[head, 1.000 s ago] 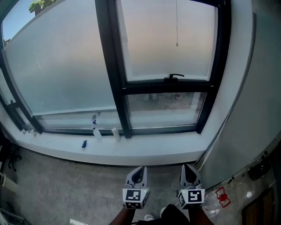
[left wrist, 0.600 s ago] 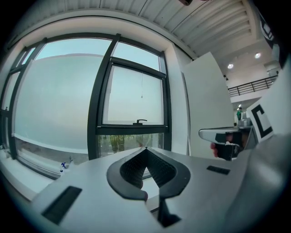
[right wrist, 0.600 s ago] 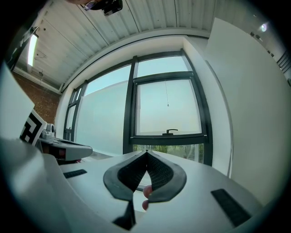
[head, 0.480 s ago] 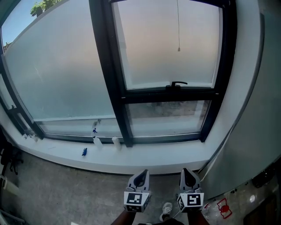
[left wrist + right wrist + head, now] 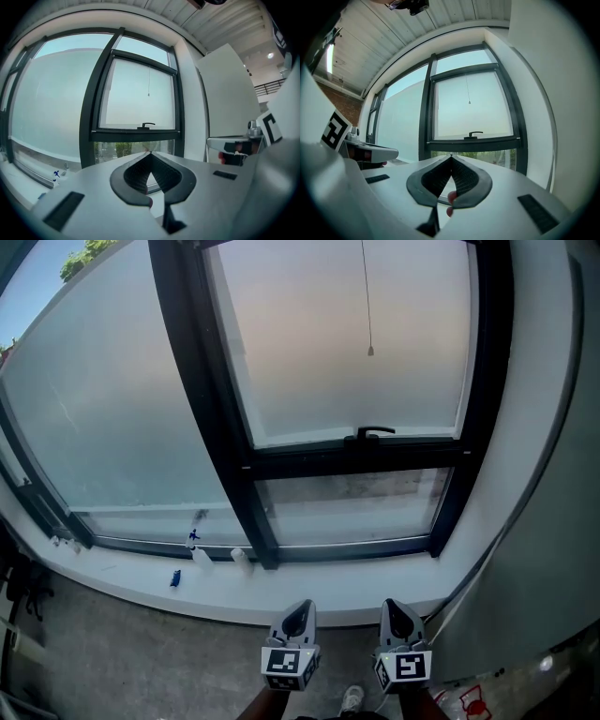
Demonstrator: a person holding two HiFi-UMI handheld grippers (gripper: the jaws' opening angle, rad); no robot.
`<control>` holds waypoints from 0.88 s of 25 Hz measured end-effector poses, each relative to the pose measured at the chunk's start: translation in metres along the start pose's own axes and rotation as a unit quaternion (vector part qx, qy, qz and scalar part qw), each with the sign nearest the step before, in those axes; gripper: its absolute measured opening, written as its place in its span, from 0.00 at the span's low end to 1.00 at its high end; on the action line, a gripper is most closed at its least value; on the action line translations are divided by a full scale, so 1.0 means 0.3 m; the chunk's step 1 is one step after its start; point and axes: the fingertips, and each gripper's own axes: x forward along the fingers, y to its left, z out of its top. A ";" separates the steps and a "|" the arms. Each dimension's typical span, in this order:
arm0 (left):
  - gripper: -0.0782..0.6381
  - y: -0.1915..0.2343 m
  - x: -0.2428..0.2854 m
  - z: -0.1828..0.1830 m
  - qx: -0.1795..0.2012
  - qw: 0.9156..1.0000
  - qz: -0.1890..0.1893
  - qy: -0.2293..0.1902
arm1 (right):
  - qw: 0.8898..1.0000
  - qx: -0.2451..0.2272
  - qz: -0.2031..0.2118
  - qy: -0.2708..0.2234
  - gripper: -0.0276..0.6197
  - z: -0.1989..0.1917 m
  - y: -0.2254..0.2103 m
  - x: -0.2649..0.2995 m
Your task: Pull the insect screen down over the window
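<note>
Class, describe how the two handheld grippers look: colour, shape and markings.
The left gripper and right gripper are light grey, tapering to a point, with black ribbed pads inside. Each carries a white cube printed with black square markers.

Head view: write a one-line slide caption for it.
The left gripper and right gripper, fingers shut and empty, face the dark-framed window; a pull cord hangs above its handle.
</note>
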 end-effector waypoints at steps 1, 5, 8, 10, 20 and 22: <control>0.10 -0.007 0.028 0.009 -0.002 1.000 0.000 -0.002 | 1.000 0.001 0.002 -0.001 0.05 0.001 -0.022 0.018; 0.10 -0.034 0.122 0.039 0.001 1.000 0.002 -0.007 | 1.000 0.001 0.003 -0.005 0.05 0.024 -0.113 0.089; 0.10 -0.050 0.189 0.034 0.006 1.000 -0.002 -0.006 | 1.000 -0.005 0.005 -0.006 0.05 0.033 -0.166 0.133; 0.10 -0.059 0.232 0.030 0.009 1.000 -0.005 -0.008 | 1.000 -0.003 0.004 -0.003 0.05 0.023 -0.201 0.164; 0.10 -0.019 0.381 0.035 0.012 1.000 0.000 -0.005 | 1.000 0.003 0.006 0.012 0.05 -0.018 -0.256 0.299; 0.10 -0.002 0.419 0.031 0.012 1.000 0.001 -0.001 | 1.000 0.005 0.004 0.020 0.05 -0.042 -0.264 0.329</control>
